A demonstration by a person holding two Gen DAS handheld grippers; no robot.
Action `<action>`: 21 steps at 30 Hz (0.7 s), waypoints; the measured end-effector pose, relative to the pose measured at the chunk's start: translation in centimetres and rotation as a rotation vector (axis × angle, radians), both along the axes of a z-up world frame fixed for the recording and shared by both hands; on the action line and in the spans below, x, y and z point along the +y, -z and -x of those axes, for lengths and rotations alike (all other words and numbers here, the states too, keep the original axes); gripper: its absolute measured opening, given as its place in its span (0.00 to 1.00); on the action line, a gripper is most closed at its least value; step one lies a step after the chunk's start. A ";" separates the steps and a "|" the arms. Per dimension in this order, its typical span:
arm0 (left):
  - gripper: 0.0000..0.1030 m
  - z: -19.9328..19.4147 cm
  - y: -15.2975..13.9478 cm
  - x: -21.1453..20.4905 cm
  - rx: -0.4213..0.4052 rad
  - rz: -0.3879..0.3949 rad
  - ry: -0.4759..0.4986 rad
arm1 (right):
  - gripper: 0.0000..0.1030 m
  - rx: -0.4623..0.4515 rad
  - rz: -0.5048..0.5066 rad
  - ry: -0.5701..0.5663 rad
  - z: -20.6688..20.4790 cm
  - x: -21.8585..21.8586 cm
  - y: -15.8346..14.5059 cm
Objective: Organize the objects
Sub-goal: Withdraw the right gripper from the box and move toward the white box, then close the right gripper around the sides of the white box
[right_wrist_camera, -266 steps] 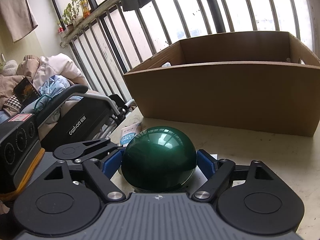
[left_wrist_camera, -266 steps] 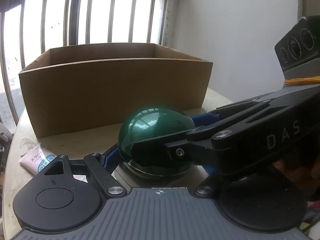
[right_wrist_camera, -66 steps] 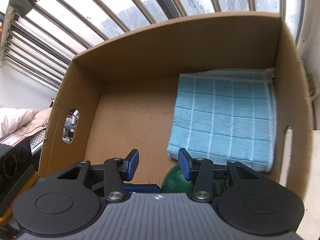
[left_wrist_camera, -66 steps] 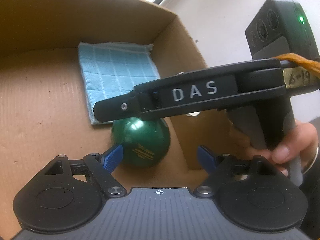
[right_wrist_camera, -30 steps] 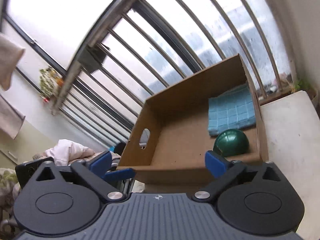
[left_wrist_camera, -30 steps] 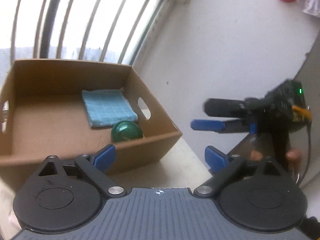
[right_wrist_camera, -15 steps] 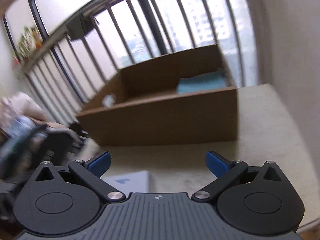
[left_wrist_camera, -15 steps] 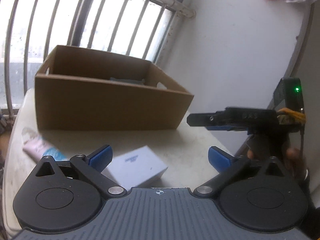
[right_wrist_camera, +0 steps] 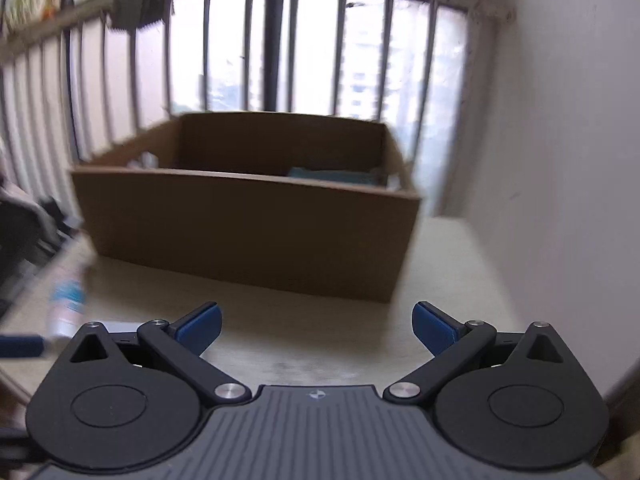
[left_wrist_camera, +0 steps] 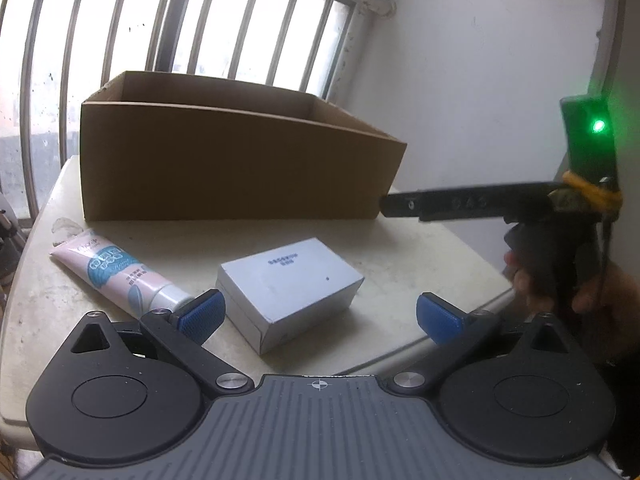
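Looking along the left gripper, I see its blue pads spread as wide as they go, with nothing clamped between them; they hang above the near edge of the pale table. The white box lies flat on the table just beyond the pads, closer to the left pad than the right, and no pad touches it. To its left lies the pink tube, slanted, its cap end pointing near and right, close behind the left pad; whether they touch I cannot tell. Farther back stands the cardboard box, open at the top, in front of the barred window. On the right, a hand grips the handle of the right gripper, which reaches in side-on toward the cardboard box's near right corner. From the right wrist view, that gripper's own pads also stand wide apart and hold nothing, with bare table between them. That view is blurred, yet I can make out a blue cloth inside the cardboard box at the far right, only its top edge showing over the front wall, and the pink tube as a smear at the left.
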State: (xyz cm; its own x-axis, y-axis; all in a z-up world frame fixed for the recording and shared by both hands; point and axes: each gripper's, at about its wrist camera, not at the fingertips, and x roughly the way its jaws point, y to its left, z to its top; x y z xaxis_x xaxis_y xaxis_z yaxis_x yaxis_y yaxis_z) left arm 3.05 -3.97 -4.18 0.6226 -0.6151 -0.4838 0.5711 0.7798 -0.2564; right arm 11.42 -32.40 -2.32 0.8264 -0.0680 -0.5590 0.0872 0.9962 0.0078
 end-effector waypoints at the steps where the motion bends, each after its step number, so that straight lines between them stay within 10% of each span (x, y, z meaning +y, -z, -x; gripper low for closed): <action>1: 0.99 0.1 0.3 -0.2 -0.006 -0.010 -0.002 | 1.00 -0.005 -0.062 -0.033 -0.1 -0.4 0.4; 21: 0.99 -0.2 2.9 -2.5 -0.022 -0.100 0.026 | 0.95 0.037 -0.395 -0.215 -2.5 -0.7 4.3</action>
